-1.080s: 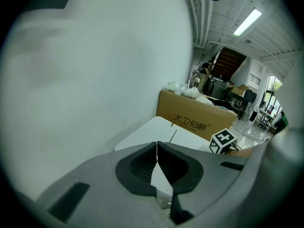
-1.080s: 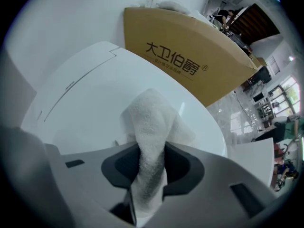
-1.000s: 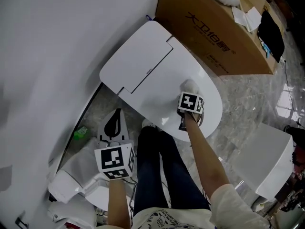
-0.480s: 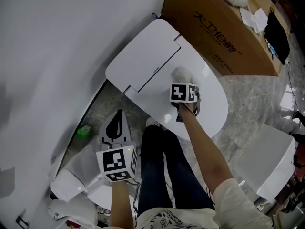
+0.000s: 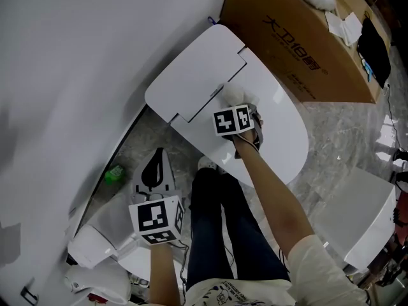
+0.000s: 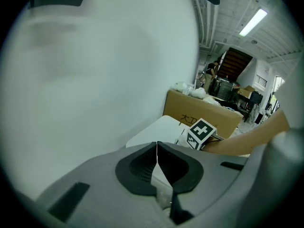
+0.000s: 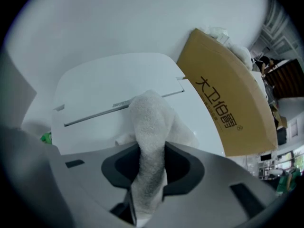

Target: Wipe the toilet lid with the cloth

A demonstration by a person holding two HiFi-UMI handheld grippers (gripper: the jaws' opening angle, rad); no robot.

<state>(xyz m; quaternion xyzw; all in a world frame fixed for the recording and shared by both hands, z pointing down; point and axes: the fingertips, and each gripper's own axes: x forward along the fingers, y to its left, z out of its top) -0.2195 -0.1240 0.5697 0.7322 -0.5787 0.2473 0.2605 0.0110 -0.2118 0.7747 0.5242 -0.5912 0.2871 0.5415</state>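
The white toilet lid (image 5: pixel 274 126) lies shut, its hinge seam (image 7: pixel 118 106) toward the wall. My right gripper (image 5: pixel 237 101) is shut on a white fluffy cloth (image 7: pixel 149 127) and presses it on the lid near the hinge end; the cloth (image 5: pixel 234 93) bulges out just past the marker cube. In the right gripper view the cloth runs between the dark pads and folds forward onto the lid (image 7: pixel 204 113). My left gripper (image 5: pixel 153 178) hangs low at the left, off the toilet, shut with nothing in it; its pads (image 6: pixel 156 160) meet.
A big brown cardboard box (image 5: pixel 299 30) stands right behind the toilet. The white wall (image 5: pixel 76 56) fills the left. A small green object (image 5: pixel 115 173) lies on the marble floor by the wall. White ceramic pieces (image 5: pixel 357 215) sit at the right and lower left.
My right gripper has slid the cloth across the lid from its middle toward the hinge end near the wall. The left gripper has stayed about where it was.
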